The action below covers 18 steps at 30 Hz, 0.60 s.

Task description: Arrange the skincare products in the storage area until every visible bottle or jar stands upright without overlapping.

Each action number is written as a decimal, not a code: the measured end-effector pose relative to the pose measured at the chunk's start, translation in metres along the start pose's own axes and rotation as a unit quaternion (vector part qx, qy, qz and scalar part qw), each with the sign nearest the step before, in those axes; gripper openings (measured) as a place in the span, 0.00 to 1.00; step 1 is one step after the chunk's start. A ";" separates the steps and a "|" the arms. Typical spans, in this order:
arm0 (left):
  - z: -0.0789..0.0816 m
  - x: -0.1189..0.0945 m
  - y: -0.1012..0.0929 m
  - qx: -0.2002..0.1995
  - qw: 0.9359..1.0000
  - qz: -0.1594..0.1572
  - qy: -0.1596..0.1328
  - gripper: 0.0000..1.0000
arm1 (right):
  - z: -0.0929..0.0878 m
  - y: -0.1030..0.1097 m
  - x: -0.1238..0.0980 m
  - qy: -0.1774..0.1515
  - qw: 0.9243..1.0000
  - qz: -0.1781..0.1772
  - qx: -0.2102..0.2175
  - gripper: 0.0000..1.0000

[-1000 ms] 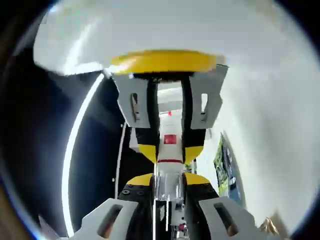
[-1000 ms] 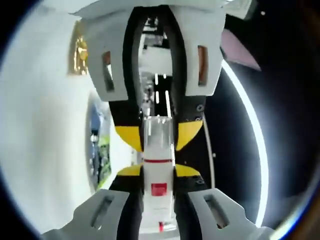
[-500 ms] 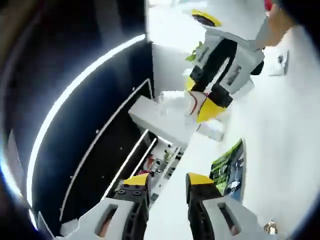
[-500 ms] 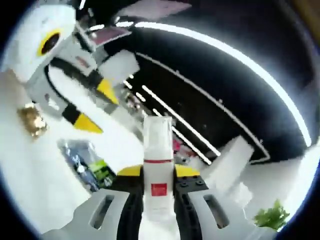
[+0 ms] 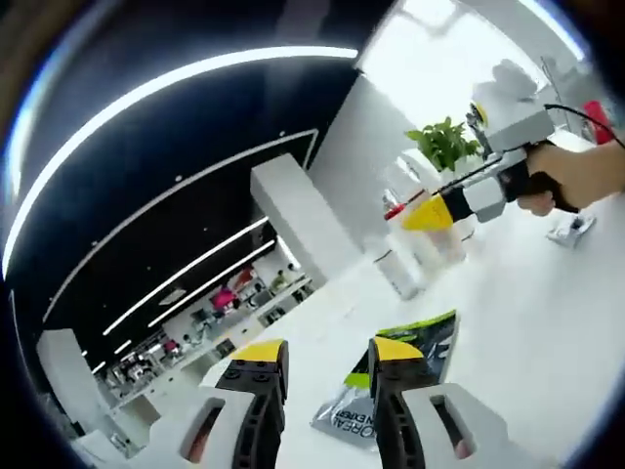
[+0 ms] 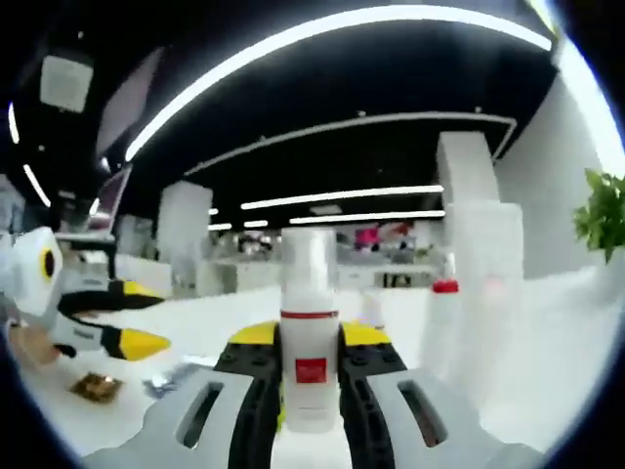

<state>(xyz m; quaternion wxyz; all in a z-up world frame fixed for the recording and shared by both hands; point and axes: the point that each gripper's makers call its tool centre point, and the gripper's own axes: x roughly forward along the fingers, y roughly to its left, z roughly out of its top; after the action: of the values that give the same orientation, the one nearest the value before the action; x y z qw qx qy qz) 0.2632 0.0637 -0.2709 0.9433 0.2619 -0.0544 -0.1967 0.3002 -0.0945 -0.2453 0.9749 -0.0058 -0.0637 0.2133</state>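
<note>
A large hall with a black ceiling crossed by bright light strips lies behind a white table (image 5: 547, 322) in both views. In the left gripper view the left gripper (image 5: 320, 357) rises from the bottom centre, its yellow-tipped jaws apart with nothing between them. Just beyond them, lower centre, a green and grey packet (image 5: 391, 376) lies flat on the table. Toward the upper right, the right gripper (image 5: 430, 217) comes in held by a hand (image 5: 576, 176), its yellow tips next to pale bottles (image 5: 410, 264) standing near a clear box; whether they touch is unclear. A green plant (image 5: 444, 145) stands behind them.

In the right gripper view the right gripper (image 6: 309, 337) is closed on a white bottle (image 6: 310, 362) with a red band and a red label, held upright at centre. To its right a clear bottle with a red cap (image 6: 441, 327) stands beside a tall clear box (image 6: 483, 283). At the left edge the left gripper (image 6: 146, 342) shows, jaws parted, above a small gold object (image 6: 96, 387) on the table. The plant (image 6: 601, 215) sits at the right edge
</note>
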 end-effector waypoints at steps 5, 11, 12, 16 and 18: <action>0.001 -0.002 -0.005 0.000 1.000 -0.003 0.001 0.33 | -0.014 -0.008 0.008 0.015 1.000 -0.005 -0.005 0.19; 0.002 -0.005 -0.013 0.003 1.000 -0.010 0.000 0.33 | -0.028 -0.019 0.014 0.034 0.999 -0.014 -0.005 0.19; 0.002 -0.005 -0.013 0.003 1.000 -0.010 0.000 0.33 | -0.029 -0.019 0.014 0.034 0.999 -0.015 -0.002 0.19; -0.002 -0.007 -0.014 -0.008 1.000 -0.011 0.009 0.33 | -0.033 -0.018 0.016 0.028 1.000 -0.008 -0.002 0.19; -0.003 -0.008 -0.014 -0.016 1.000 -0.012 0.011 0.34 | -0.036 -0.018 0.020 0.034 0.999 -0.010 -0.012 0.19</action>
<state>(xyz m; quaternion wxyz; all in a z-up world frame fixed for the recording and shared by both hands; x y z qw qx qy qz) 0.2515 0.0574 -0.2812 0.9455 0.2495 -0.0375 -0.2059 0.3300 -0.1024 -0.2780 0.9783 -0.0239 -0.0332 0.2029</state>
